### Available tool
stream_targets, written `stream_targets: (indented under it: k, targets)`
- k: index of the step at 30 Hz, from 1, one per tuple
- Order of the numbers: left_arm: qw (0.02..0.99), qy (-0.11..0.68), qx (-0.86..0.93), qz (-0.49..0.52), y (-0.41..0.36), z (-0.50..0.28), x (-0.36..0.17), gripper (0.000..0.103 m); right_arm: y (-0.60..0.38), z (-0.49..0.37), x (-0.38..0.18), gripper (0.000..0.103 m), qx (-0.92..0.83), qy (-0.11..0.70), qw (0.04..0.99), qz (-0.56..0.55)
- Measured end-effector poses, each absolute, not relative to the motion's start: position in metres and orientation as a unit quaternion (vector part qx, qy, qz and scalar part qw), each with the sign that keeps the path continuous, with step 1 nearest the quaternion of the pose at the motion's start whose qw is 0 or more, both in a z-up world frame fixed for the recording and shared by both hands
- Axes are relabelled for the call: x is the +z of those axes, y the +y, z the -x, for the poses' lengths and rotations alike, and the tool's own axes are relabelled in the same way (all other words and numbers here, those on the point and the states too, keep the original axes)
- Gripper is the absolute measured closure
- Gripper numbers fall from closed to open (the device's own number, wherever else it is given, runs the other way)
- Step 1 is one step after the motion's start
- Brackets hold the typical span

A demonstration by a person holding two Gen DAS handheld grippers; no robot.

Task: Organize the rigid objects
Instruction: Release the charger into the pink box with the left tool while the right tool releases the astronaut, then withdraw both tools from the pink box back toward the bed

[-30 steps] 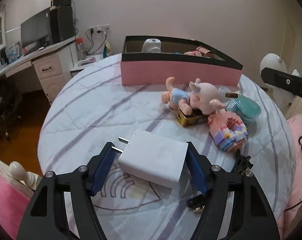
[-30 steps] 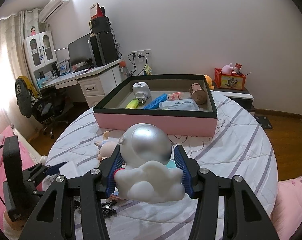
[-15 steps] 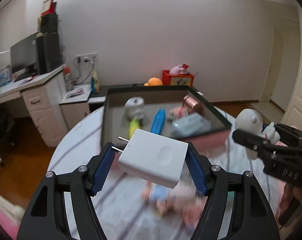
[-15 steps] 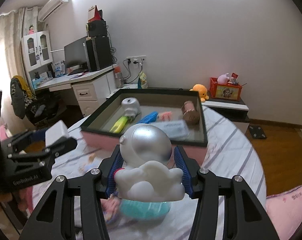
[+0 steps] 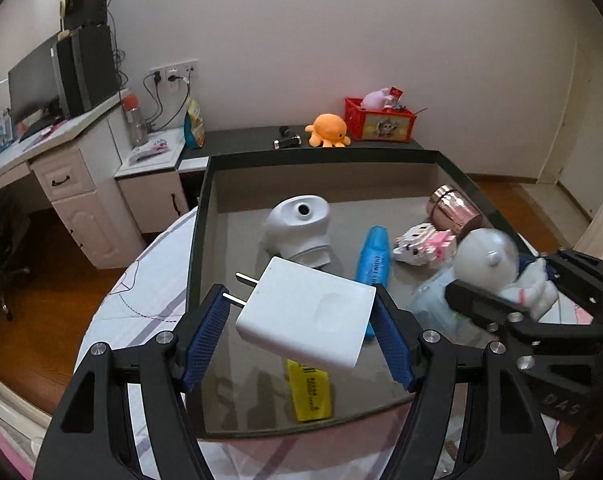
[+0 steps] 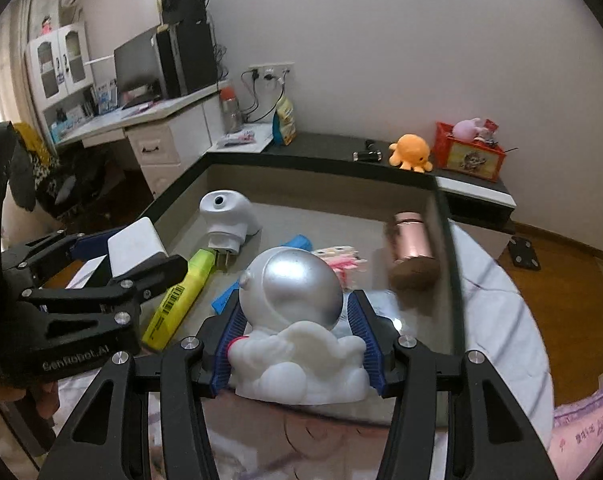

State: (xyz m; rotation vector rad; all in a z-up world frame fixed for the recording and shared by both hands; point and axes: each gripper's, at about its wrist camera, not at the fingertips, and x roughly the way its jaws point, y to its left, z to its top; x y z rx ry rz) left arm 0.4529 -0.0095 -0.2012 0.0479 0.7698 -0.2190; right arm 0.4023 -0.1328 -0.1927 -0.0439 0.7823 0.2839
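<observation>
The black left gripper (image 6: pixel 143 258) carries pale lettering along its body that reads roughly "GenRobot.AI", at about eight o'clock in the right wrist view. The black right gripper (image 5: pixel 501 284) shows the letters "DAS" at four o'clock in the left wrist view. The yellow highlighter pen (image 6: pixel 179 296) bears a barcode with unreadable print.

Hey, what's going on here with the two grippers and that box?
A person is tidying things into a box. The left gripper holds a white charger above the box, and the right gripper holds an astronaut figure above it. A highlighter and a copper cup already lie inside.
</observation>
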Motion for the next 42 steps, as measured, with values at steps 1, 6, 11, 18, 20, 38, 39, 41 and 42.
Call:
stream_targets:
  k: [1,6,11,18,20,38,39,41,42]
  targets:
    - [0.921,0.375,-0.103,-0.024,-0.009,-0.453,-0.202,0.031,-0.130,-0.405,-0.195,0.049,0.140,0.383,0.913,0.021]
    - [0.931,0.353,-0.089,0.001,0.006,-0.440,-0.192,0.025,-0.134,-0.401,-0.192,0.031,0.152,0.374,0.915,0.005]
    - [0.946,0.311,-0.087,0.026,0.021,-0.407,-0.162,0.010,-0.145,-0.378,-0.164,0.023,0.142,0.342,0.929,-0.011]
    - [0.972,0.225,-0.063,0.018,0.021,-0.317,-0.114,0.000,-0.157,-0.298,-0.108,0.017,0.124,0.256,0.958,-0.012]
    - [0.977,0.207,-0.054,0.007,0.019,-0.289,-0.106,0.000,-0.161,-0.271,-0.096,0.017,0.121,0.232,0.965,-0.012]
    - [0.991,0.120,-0.041,-0.042,-0.013,-0.119,-0.090,0.000,-0.164,-0.097,-0.079,0.000,0.051,0.110,0.993,0.002]
    - [0.991,0.116,-0.040,-0.045,-0.014,-0.116,-0.090,0.000,-0.165,-0.093,-0.080,0.000,0.050,0.109,0.993,0.000]
    - [0.992,0.112,-0.038,-0.052,-0.018,-0.111,-0.088,0.000,-0.167,-0.088,-0.081,0.000,0.046,0.109,0.993,-0.005]
    - [0.992,0.108,-0.037,-0.053,-0.018,-0.107,-0.087,0.000,-0.168,-0.086,-0.080,0.000,0.047,0.107,0.993,-0.008]
